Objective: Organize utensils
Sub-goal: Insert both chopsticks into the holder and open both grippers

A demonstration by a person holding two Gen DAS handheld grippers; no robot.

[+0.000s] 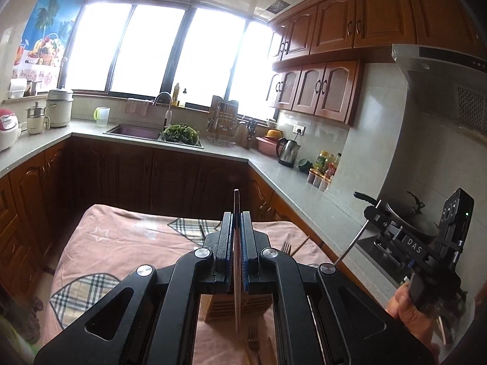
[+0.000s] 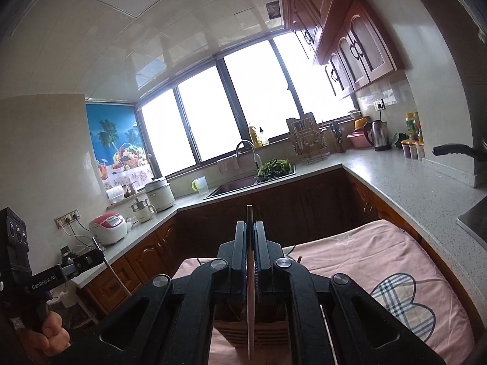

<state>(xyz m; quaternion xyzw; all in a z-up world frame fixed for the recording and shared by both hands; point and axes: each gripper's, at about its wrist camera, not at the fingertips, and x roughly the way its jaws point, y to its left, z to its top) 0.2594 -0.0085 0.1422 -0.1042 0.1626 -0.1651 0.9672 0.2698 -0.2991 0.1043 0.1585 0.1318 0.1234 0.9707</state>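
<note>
My left gripper (image 1: 237, 217) is shut on a thin wooden chopstick (image 1: 236, 298) that runs between the pads, its lower end over a slatted wooden utensil holder (image 1: 237, 307) on the pink cloth. My right gripper (image 2: 250, 226) is shut on a reddish wooden chopstick (image 2: 250, 310), held above the same wooden holder (image 2: 268, 331). The holder stands on the table below both grippers. A fork (image 1: 252, 339) lies on the cloth in front of the holder. Another fork (image 1: 286, 247) and a chopstick (image 1: 302, 243) lie further back on the cloth.
The table carries a pink cloth (image 1: 121, 243) with plaid patches. Grey counters (image 1: 292, 194) run around the room with a sink (image 1: 134, 130), greens, a kettle (image 1: 287, 152) and bottles. A pot (image 1: 408, 216) sits on the stove at right. The other hand-held gripper (image 1: 426, 243) shows at right.
</note>
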